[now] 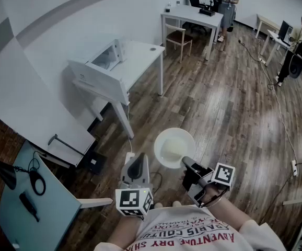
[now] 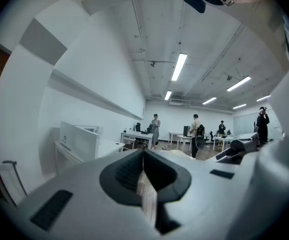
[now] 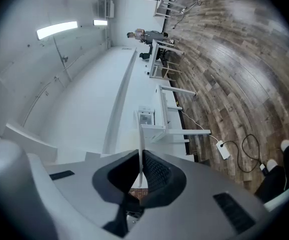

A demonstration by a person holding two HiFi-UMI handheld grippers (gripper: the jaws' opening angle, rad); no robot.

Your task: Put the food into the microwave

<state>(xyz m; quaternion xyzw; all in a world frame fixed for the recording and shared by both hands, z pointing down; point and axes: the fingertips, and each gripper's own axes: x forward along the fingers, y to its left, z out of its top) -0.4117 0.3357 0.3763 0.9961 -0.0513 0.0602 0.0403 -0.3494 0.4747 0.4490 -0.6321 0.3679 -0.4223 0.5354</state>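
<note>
A white plate (image 1: 174, 146) with pale food on it hangs over the wooden floor in front of me. My right gripper (image 1: 186, 162) is shut on its near rim. In the right gripper view the plate (image 3: 141, 149) shows edge-on, pinched between the jaws of the right gripper (image 3: 140, 176). My left gripper (image 1: 137, 164) floats just left of the plate, shut and holding nothing; its jaws meet in the left gripper view (image 2: 144, 171). The white microwave (image 1: 100, 67) stands on a white table (image 1: 143, 54) further ahead to the left, with its door open.
A second table with a chair (image 1: 178, 35) stands at the back, where two people (image 1: 228, 4) are among desks. A cable and power strip (image 1: 294, 166) lie on the floor at right. A grey desk (image 1: 15, 213) with black items is near left.
</note>
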